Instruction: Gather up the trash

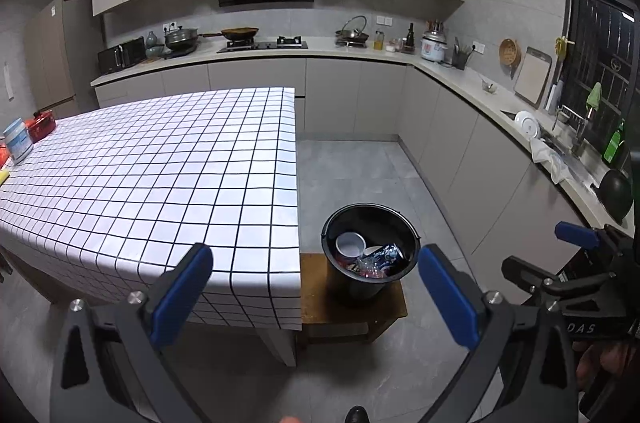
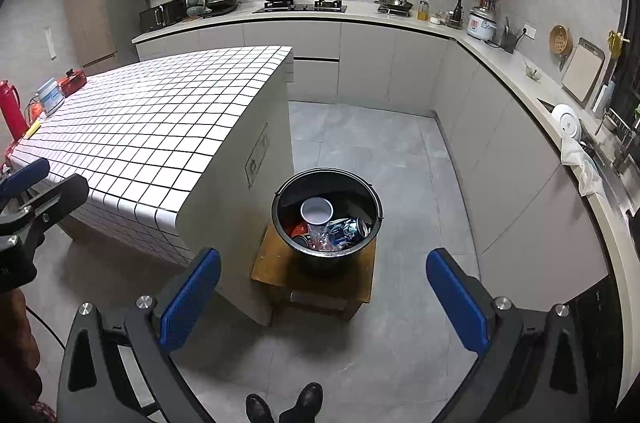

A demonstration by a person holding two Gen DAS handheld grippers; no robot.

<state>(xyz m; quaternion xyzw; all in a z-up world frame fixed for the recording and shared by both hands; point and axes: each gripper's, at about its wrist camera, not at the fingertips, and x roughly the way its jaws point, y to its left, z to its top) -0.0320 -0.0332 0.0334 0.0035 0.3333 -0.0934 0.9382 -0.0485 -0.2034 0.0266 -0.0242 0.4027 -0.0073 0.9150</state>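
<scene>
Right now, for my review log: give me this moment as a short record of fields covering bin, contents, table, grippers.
bin: black bucket standing on a low wooden stool beside the table's end
contents: white cup, crushed blue can, red and clear scraps
table: checked tablecloth; only a white tub and red items at its far left end
left gripper: jaws wide apart, nothing held
right gripper: jaws wide apart, nothing held, aimed at the bucket

grey tiled floor (image 2: 360, 143), beige cabinets (image 2: 368, 55) w/ L-shaped counter (image 2: 360, 15), dark window (image 1: 600, 71).
</scene>
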